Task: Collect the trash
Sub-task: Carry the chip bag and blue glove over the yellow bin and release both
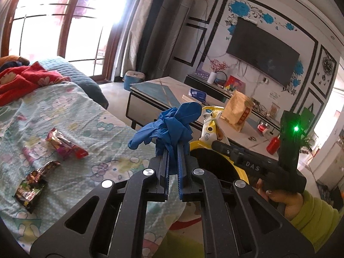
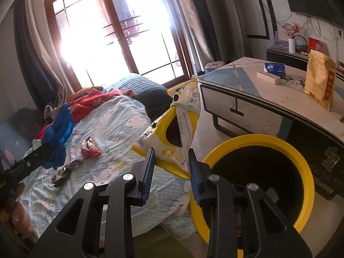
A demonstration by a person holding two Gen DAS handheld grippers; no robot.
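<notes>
Bed [image 1: 64, 111], far left: two snack wrappers lie loose on the sheet, a dark one [image 1: 32, 185] nearest you and a red/pink one [image 1: 64, 144] just beyond. Not picked up yet, prob. next after this load.

Your left claw [image 1: 173, 150]: clenched tight on a wad of blue gloves [image 1: 169, 124], pinched low so the bulk sticks out past the tips. Held over the bed edge, near the bin.

Bin [image 2: 305, 172], yellow rim w/ black inside, stands on the floor btwn bed and table [image 2: 268, 90], so either hand can reach it.

Your right claw [image 2: 171, 161]: part-closed, grasping a yellow-white snack bag [image 2: 182, 124] by its bottom edge; the bag stands up, just left of the bin mouth. Looks ready to swing over the rim and drop.
</notes>
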